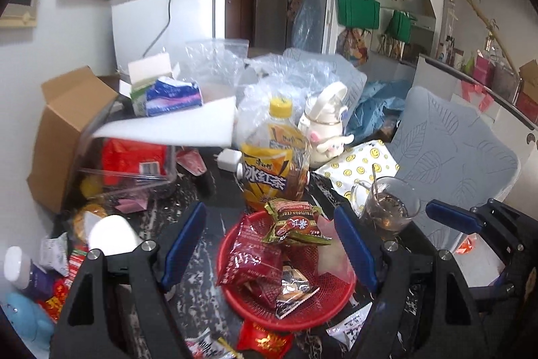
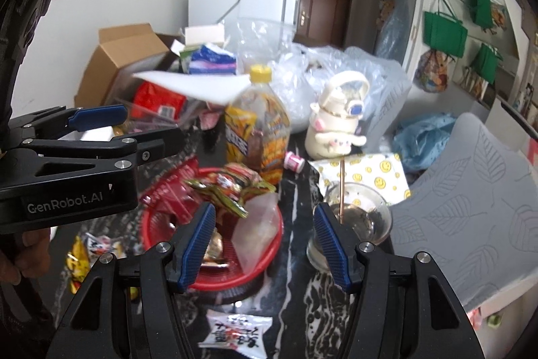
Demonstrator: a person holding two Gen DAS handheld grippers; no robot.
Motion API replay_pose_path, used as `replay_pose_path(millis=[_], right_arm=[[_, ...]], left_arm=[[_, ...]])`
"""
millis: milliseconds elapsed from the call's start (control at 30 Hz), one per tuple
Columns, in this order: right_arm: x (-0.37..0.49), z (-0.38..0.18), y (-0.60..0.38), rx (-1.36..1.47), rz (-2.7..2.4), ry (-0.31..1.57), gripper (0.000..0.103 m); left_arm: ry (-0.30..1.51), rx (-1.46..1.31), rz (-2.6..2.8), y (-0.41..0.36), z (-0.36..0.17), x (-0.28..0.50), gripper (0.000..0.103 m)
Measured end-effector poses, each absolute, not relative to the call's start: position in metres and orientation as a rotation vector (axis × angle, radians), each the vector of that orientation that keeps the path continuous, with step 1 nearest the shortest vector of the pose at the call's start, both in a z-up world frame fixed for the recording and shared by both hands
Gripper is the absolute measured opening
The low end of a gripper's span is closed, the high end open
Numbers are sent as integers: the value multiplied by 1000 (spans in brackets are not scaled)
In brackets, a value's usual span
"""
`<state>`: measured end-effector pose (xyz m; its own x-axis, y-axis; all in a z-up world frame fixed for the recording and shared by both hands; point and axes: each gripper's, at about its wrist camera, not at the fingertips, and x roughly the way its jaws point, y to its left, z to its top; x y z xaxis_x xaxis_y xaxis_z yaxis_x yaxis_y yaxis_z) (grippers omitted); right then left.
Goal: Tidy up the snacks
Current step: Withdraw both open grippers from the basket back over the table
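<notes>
A: Item 1, basket (image 1: 235,295). Where do you have it?

B: Lower centre of your left view, red mesh, on the dark marbled table (image 1: 208,258). Holds snack packs: a dark red pack (image 1: 248,261), a green pack (image 1: 292,224) on top, a silver pack (image 1: 292,291) at the front rim. In the right view it sits centre-left, partly behind your near finger.

A: Item 2, grippers?

B: Your left gripper (image 1: 269,249): jaws apart, nothing between the pads, basket seen through the gap. Your right gripper (image 2: 264,246): jaws apart too, released, empty. It also shows at the right edge of the left view.

A: Item 3, loose snacks?

B: White pack (image 2: 235,333), bottom centre of right view, on the table, outside the basket. Yellow pack (image 2: 79,258) lower left, blurred.

A: Misc?

B: Tea bottle (image 1: 269,157), yellow cap, upright behind the basket. Glass cup (image 1: 386,211) w/ spoon to its right. Clear tub (image 1: 127,164) at left, cardboard box (image 1: 67,123) beyond it.
</notes>
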<state>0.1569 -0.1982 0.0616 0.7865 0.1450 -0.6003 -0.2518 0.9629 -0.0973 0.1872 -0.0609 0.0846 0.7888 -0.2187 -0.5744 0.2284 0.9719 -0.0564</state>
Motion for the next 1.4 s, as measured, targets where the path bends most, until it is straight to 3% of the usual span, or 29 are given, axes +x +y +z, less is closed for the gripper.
replay_pose_path(millis=[533,1400], right_arm=[[74,96,-171,-193,267,512,62],[-27,36,-140,-183,375,603,64]], left_arm=[[547,25,-235,-33,113,102,78],[671,18,-224,-3,42,-9,78]])
